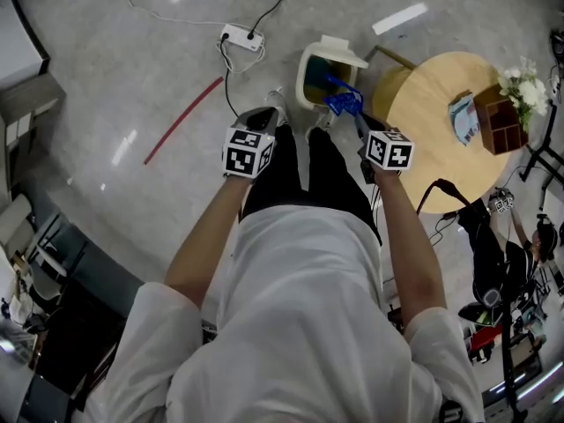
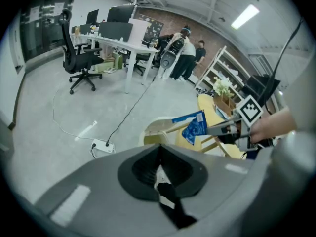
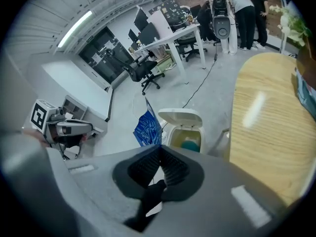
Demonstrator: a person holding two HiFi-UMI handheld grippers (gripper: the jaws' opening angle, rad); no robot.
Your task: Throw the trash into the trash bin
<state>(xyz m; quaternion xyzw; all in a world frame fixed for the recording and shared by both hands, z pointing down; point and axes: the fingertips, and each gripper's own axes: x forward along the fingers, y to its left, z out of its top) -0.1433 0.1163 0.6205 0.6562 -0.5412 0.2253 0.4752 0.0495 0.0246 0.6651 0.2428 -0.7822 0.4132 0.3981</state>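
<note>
A white trash bin point(image 1: 310, 70) stands on the floor with its lid point(image 1: 342, 49) tipped open; something teal lies inside point(image 3: 189, 144). My right gripper point(image 1: 358, 120) is shut on a crinkled blue wrapper point(image 1: 343, 102), which hangs over the bin's near rim. In the right gripper view the wrapper point(image 3: 147, 127) sticks up from the closed jaws point(image 3: 160, 148), just left of the bin point(image 3: 183, 129). My left gripper point(image 1: 264, 118) hovers left of the bin, its jaws point(image 2: 159, 147) together with nothing between them. From the left gripper view I see the right gripper point(image 2: 223, 130) holding the wrapper point(image 2: 194, 127) above the bin point(image 2: 154, 128).
A round wooden table point(image 1: 438, 135) stands right of the bin with a brown box point(image 1: 500, 120) and white flowers point(image 1: 527, 86). A power strip point(image 1: 241, 36) with cables and a red floor line point(image 1: 183, 119) lie to the left. Desks, an office chair point(image 2: 79, 58) and people point(image 2: 183, 53) are far off.
</note>
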